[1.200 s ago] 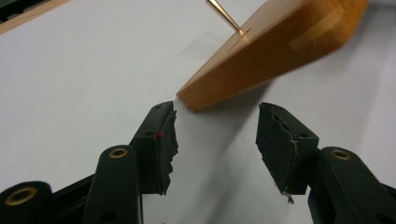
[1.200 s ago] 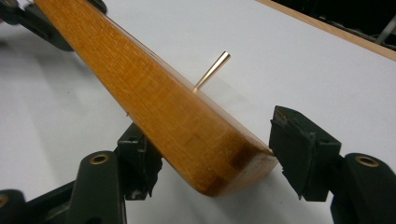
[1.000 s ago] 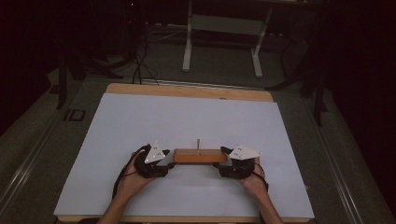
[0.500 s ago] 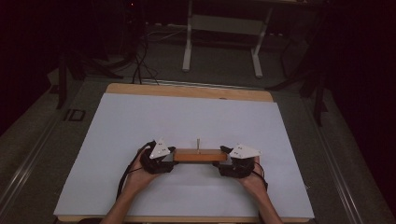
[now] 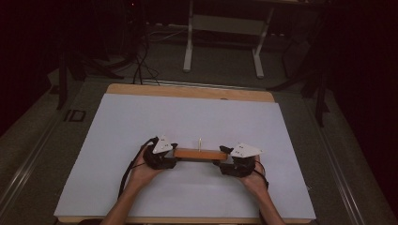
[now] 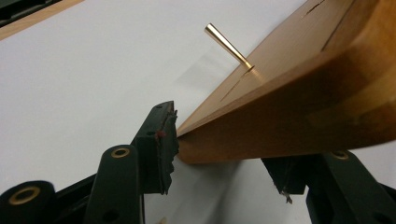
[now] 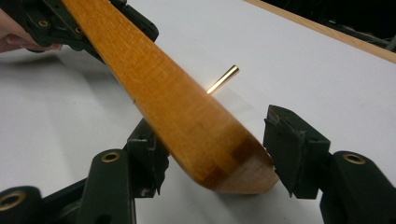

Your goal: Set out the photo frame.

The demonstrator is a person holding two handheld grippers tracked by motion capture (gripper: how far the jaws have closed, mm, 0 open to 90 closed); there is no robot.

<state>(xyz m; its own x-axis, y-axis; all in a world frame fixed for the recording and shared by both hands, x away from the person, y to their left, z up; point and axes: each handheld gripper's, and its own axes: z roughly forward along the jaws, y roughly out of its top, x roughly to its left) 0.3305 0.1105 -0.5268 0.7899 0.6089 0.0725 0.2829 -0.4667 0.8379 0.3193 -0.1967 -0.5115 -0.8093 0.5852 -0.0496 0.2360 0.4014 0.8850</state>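
High view: wooden bar [image 5: 199, 153] runs left-right between both grippers.
Left gripper [image 5: 165, 155] seems clamped on its end; right gripper [image 5: 228, 161] closing, pads not touching.

A big white sheet [image 5: 187, 126] covers most of the table top. It is flat and smooth. The wooden table [image 5: 187, 91] peeks out along the far edge as a light brown strip, and a thin bit of it shows at the near edge too. Past the table the floor [image 5: 225, 77] is grey and dim. A white metal stand [image 5: 223, 23] sits on that floor, with two legs that reach toward the table. Black cables [image 5: 141, 70] lie in a tangle on the floor to the left of the stand. A small sign with letters [image 5: 74, 115] sits on the floor just beside the table's left side. The room behind is very dark.
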